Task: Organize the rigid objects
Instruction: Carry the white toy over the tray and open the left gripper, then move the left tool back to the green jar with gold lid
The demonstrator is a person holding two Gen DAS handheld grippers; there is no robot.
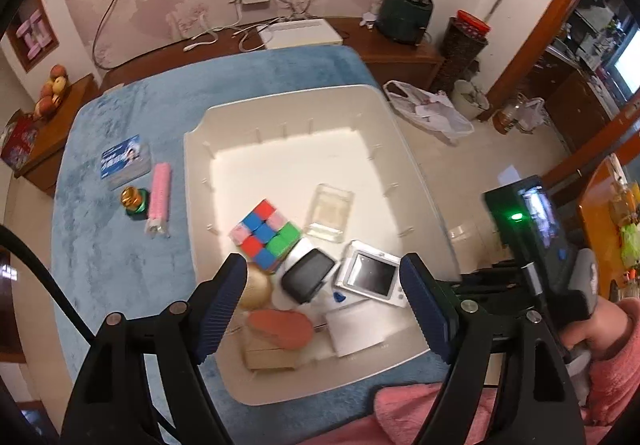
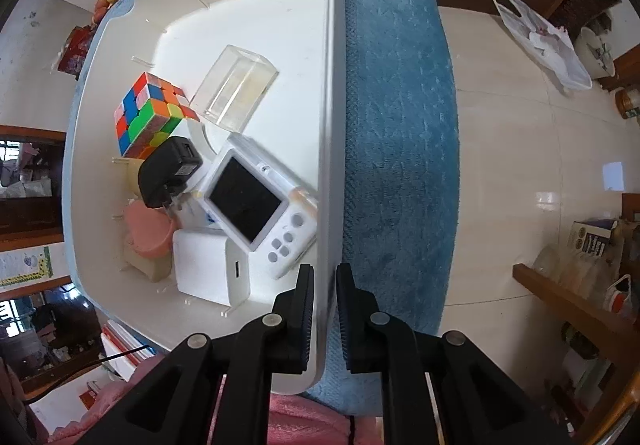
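the left claw (image 1: 322, 297) hangs wide with nothing between its pads, above the near end of the white bin (image 1: 396, 149); just beyond its tips lie the colour cube (image 1: 266, 239), a black adapter (image 1: 307, 281) and a white handheld console (image 1: 370, 279), and off to its left on the blue blanket (image 1: 120, 245) sit a pink roll (image 1: 159, 197) and a small jar (image 1: 134, 201). the right claw (image 2: 325, 285) is narrow, clamped on the bin's side wall

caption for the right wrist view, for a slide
Right tongs clamp the white bin's rim, steadying it; cube, camera and chargers inside.
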